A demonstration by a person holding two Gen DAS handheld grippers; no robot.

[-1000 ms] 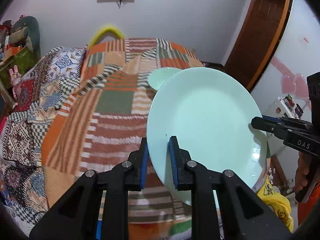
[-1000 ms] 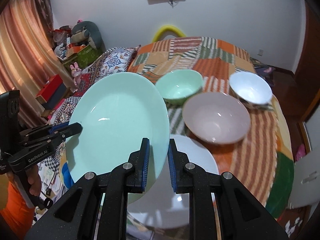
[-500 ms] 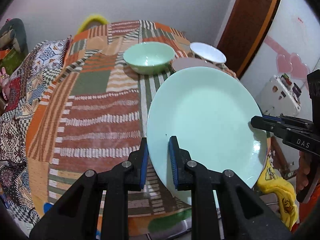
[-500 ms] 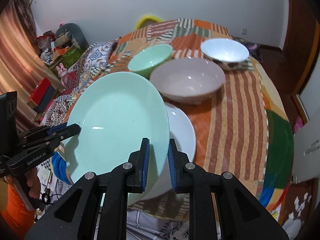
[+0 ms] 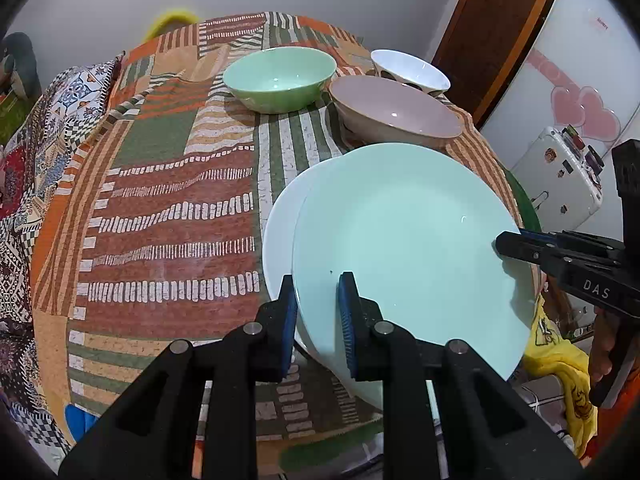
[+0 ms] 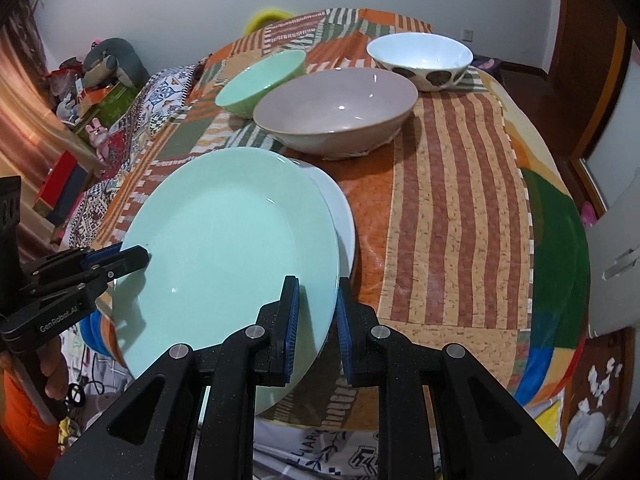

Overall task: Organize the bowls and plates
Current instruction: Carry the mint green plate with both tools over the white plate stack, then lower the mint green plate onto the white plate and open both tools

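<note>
Grippers clamp your green plate (image 5: pixel 404 240): left gripper (image 5: pixel 318 320) at 7 o'clock, right gripper (image 6: pixel 316 320) at 3, over white plate (image 5: pixel 280 220).

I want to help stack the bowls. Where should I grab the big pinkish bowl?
Take the pinkish bowl by its rim, coming from above at the near edge facing the plates. It sits upright and open, so one finger can go inside and one outside the thin rim. The green bowl crowds its left side.
</note>
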